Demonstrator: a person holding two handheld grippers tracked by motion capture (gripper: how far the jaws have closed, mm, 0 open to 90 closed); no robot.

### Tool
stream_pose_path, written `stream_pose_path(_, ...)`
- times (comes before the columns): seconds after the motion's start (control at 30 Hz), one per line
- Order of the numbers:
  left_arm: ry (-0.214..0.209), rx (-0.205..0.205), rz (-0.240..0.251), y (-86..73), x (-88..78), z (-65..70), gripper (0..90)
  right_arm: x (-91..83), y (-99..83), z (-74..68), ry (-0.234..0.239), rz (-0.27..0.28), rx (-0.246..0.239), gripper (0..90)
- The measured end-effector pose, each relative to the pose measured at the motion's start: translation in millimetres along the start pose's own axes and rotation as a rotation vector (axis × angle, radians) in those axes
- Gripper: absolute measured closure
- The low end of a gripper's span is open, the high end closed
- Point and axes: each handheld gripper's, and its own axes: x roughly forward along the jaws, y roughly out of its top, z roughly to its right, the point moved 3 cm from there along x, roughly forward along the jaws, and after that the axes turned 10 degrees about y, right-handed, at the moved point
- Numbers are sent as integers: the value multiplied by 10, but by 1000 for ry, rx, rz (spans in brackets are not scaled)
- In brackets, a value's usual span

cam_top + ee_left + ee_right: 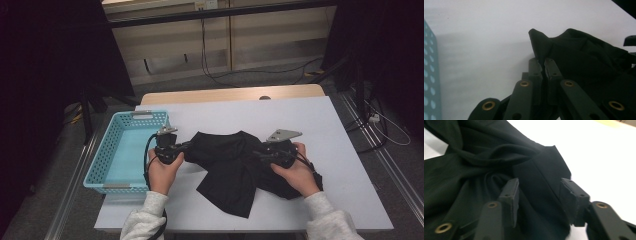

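Sleeved forearms entered nearest. Left gripper (186, 148), just right of a light-blue perforated plastic basket (107, 160), was clamped on an edge of the crumpled black fabric garment (231, 165). Right gripper (539, 195) stood parted, the same garment lying between its pads untouched.

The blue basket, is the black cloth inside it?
No, the black cloth lies on the white table, beside the blue basket.
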Motion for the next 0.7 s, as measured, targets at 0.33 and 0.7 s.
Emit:
stream_pose_path(0.33,-11,0,0,-18,-89,6,858,263,-30,105,-10,-72,36,525)
stream_pose_path(0.7,-1,-29,24,15,-63,-27,858,-145,-55,294,22,50,159,900)
